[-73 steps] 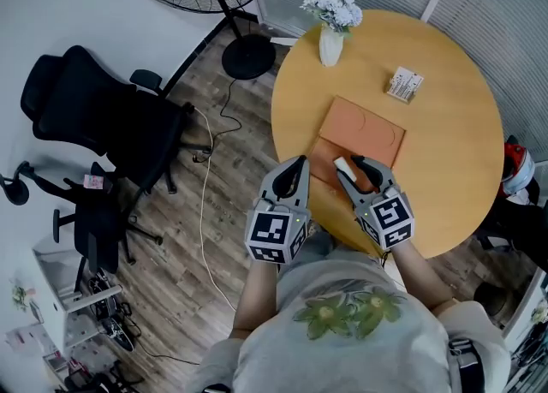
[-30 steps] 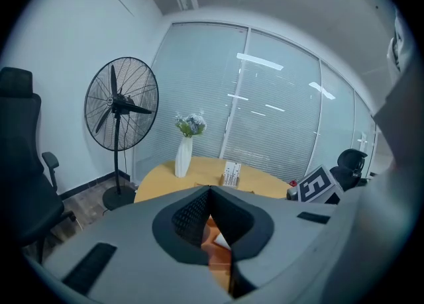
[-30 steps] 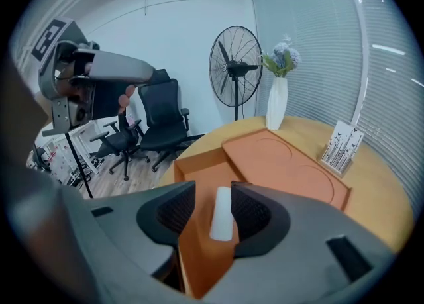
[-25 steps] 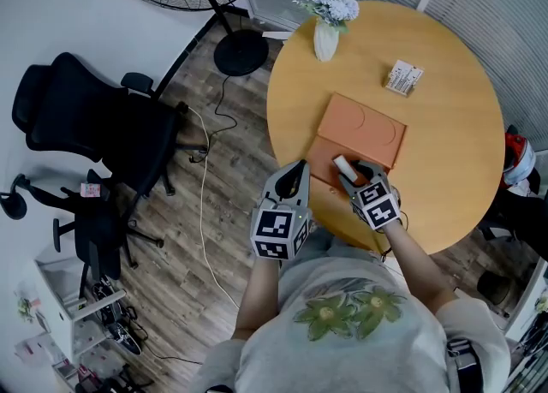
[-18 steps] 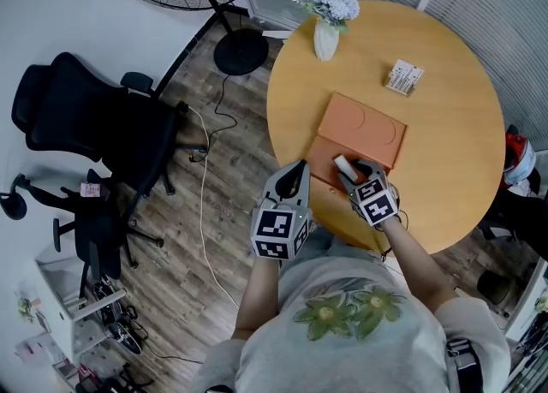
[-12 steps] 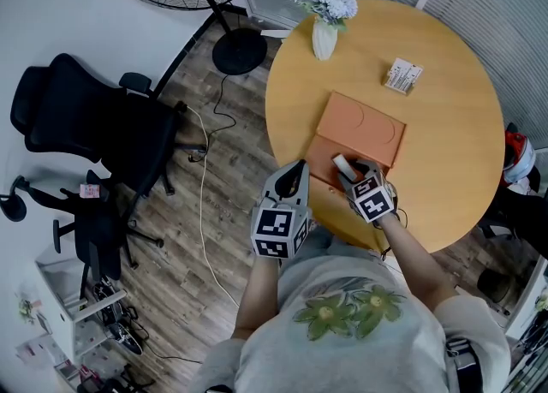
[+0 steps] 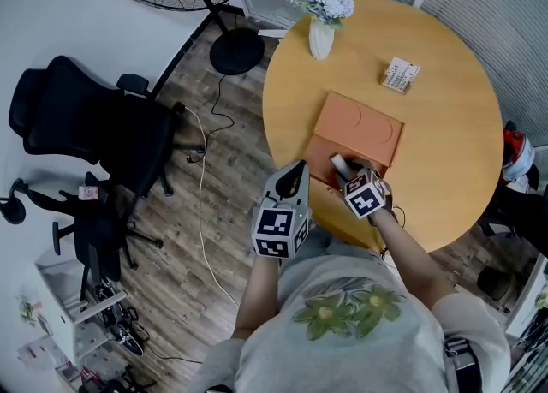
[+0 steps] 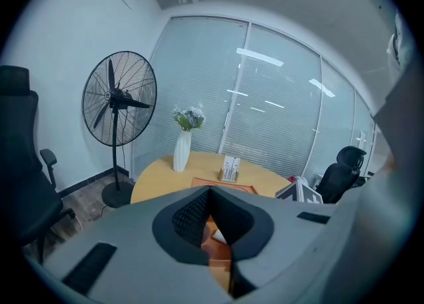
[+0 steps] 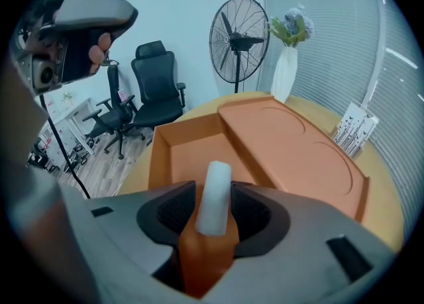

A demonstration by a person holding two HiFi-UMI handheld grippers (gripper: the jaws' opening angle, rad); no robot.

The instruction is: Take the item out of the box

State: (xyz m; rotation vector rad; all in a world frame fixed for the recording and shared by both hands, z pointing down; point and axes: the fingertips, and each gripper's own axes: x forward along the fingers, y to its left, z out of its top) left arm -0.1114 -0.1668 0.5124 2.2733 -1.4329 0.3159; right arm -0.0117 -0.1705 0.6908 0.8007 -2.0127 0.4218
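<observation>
- At the centre of the head view, an open orange box (image 7: 360,130) lies on a round surface (image 7: 445,126), with its lid folded back toward the upper right.
- The right hand-held gripper (image 9: 213,202) is clenched on the item (image 9: 213,187), white above and orange below, over the box tray at lower centre.
- The left hand-held gripper (image 8: 211,193) is closed on nothing, beside the surface's edge.
- The lifting-out step is judged to be in hand. Next, the item must be raised clear of the walls and carried aside.

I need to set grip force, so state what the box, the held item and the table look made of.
Box: likely cardboard; matte orange, crisp folded walls.
Item: probably plastic or foam; smooth white, rounded end, cannot tell which.
Table: wood or wood-look laminate; pale, even, smooth top.
</observation>
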